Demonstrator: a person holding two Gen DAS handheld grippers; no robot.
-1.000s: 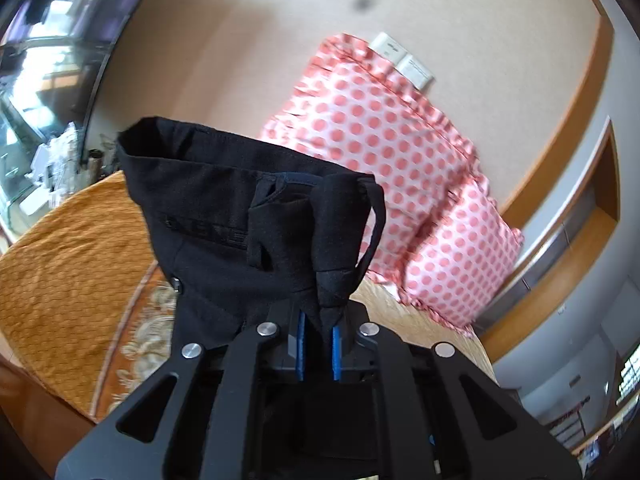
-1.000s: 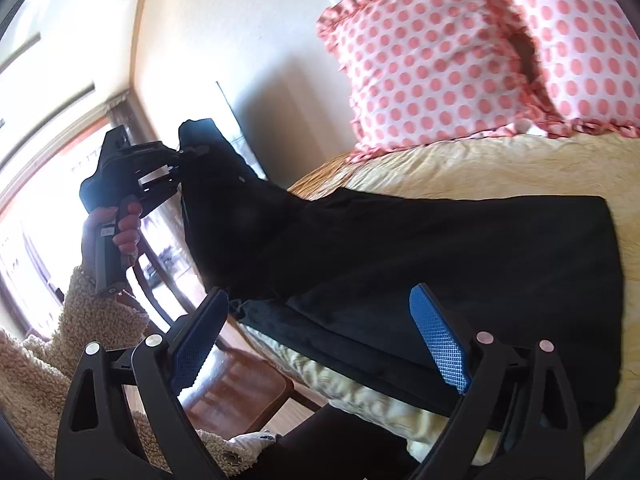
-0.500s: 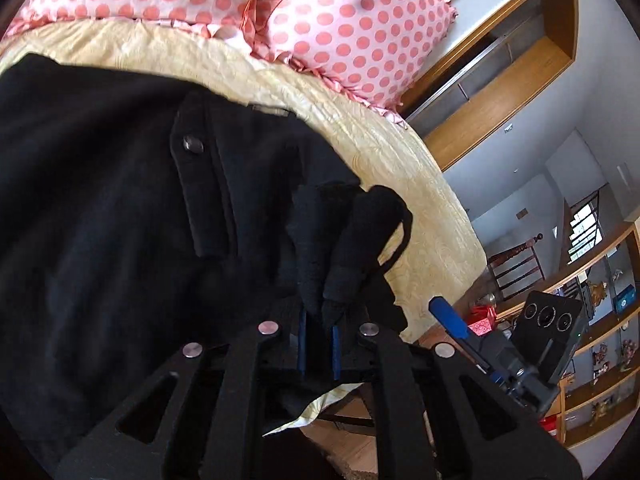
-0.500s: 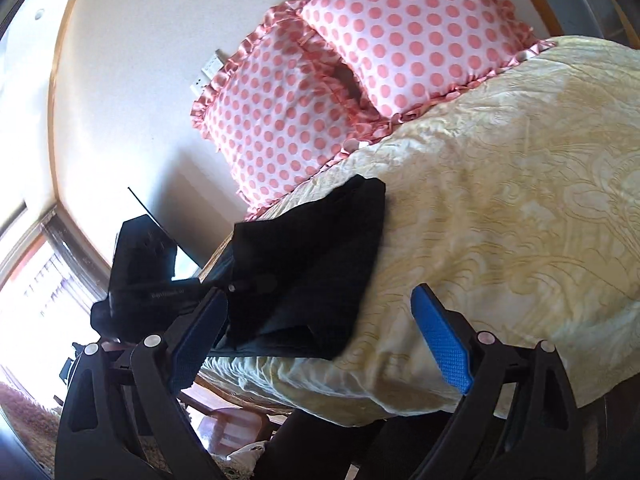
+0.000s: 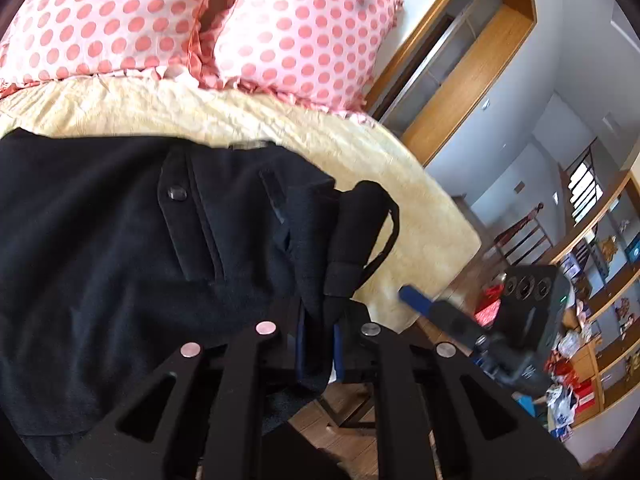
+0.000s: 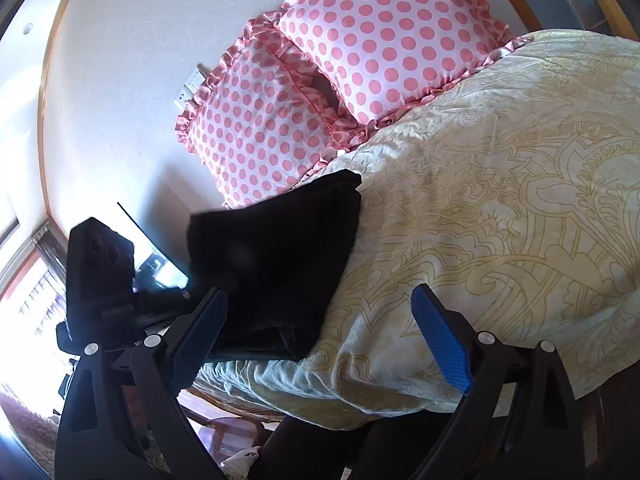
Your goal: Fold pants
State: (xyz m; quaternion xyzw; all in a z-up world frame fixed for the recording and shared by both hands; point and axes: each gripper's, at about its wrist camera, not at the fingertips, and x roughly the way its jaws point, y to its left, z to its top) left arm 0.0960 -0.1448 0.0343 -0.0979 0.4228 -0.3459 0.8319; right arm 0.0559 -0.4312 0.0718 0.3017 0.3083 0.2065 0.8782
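**Pants laid over in a fold, left grip not yet let go**

Pants (image 5: 120,248), black, lie folded on the near edge of the bed (image 6: 500,200). The left gripper (image 5: 318,344) is pressed together, pinching a bunched corner of the waistband, belt loop (image 5: 390,232) sticking out beside it. The right gripper (image 6: 316,336) is spread wide and holds nothing, hovering off the bed's near edge just beside the cloth. Beyond the garment a button (image 5: 176,192) faces up; farther off, two polka-dot pillows (image 6: 360,60) lean on the wall. The fold appears laid down; next, judging so, the left should release and the fabric be smoothed or folded again.
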